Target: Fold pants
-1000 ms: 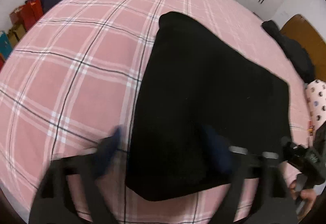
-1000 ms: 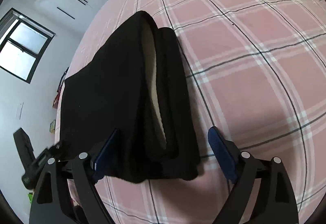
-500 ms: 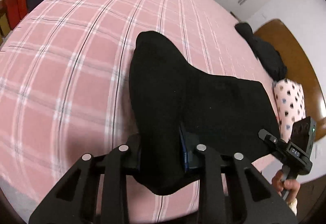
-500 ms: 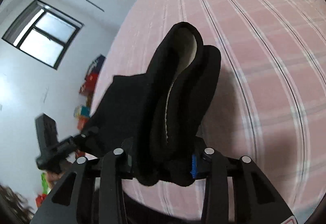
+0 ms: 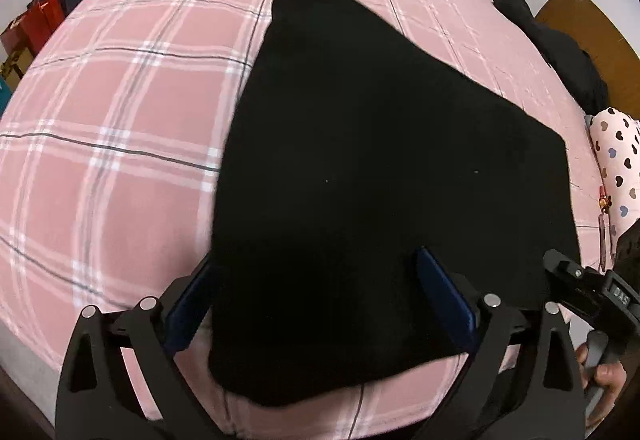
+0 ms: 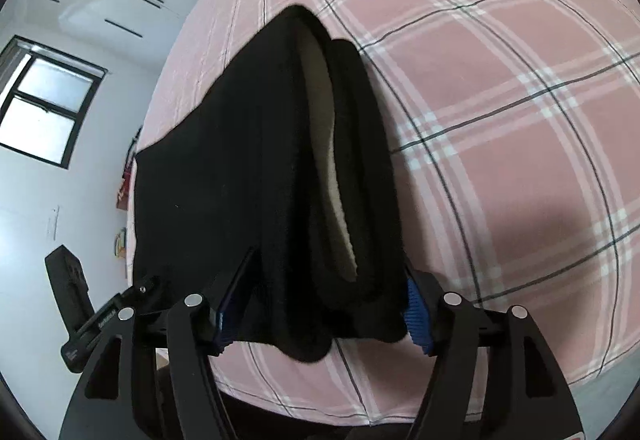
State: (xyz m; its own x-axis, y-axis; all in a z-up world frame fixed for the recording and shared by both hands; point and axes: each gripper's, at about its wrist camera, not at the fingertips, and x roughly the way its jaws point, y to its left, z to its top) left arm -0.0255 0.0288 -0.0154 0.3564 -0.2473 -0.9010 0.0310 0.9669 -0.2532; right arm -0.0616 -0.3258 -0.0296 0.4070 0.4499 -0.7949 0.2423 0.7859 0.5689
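folded pants between both sets of tongs

while the pants point(image 5: 372, 176) lie folded on the pink plaid bedsheet point(image 5: 120, 112), both tools straddle their near edge. the left gripper point(image 5: 320, 300) stands spread wide, its jaws having just been opening, with the near corner of the black cloth between its blue pads point(image 5: 444, 296) but not squeezed. the right gripper point(image 6: 320, 304) is also parted, jaws just opened further, and the thick folded end of the pants point(image 6: 272, 168) sits between its pads; whether the pads still brush the fabric cannot be told.

the garment is plain black fleece-like cloth, stacked in several layers, with a cream lining point(image 6: 328, 144) showing in the open fold (seen from the right wrist only). it forms a roughly rectangular bundle whose long axis runs away from the grippers toward the far side of the bed, the layered open edge on the right gripper's side.
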